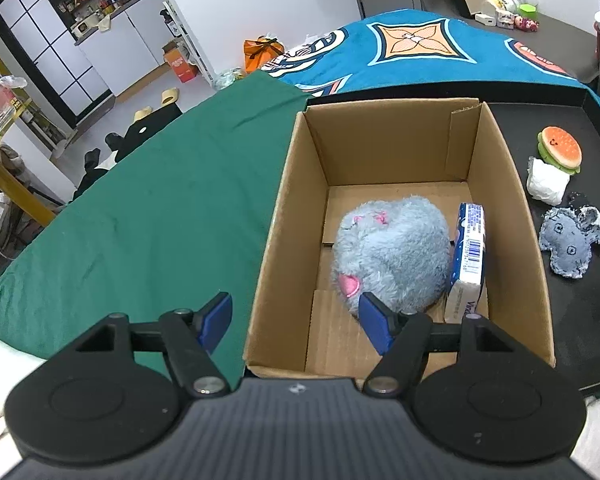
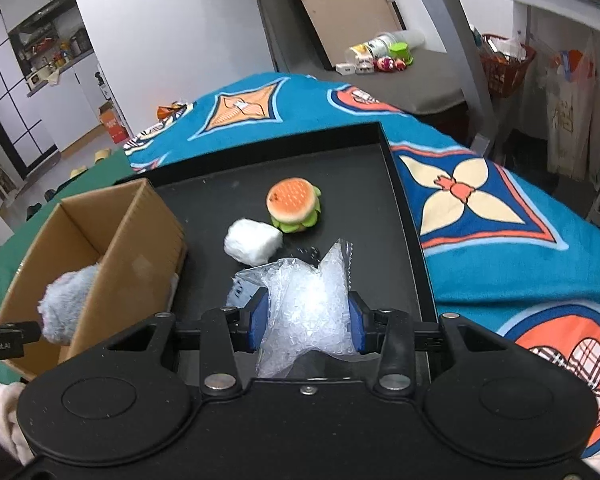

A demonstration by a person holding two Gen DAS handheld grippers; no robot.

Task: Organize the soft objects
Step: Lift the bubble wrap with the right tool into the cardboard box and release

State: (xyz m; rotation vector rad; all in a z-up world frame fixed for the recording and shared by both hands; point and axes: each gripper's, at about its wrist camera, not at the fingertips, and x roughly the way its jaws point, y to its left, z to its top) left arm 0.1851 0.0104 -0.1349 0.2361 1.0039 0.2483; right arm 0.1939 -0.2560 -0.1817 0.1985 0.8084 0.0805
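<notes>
Right wrist view: right tool (image 2: 307, 322) clamped on clear bubble-wrap bag (image 2: 305, 296), blue pads pressing both sides, bag over black tray (image 2: 399, 200). White wad (image 2: 252, 242) and burger toy (image 2: 294, 210) on tray beyond, touching. Cardboard box (image 2: 140, 248) left.

Left wrist view: left tool (image 1: 296, 320) wide apart, holding nothing, over near box edge. Grey plush (image 1: 391, 256) inside box, tissue pack (image 1: 467, 256) just right of it. Denim toy (image 1: 571, 240) on tray, right of box.
</notes>
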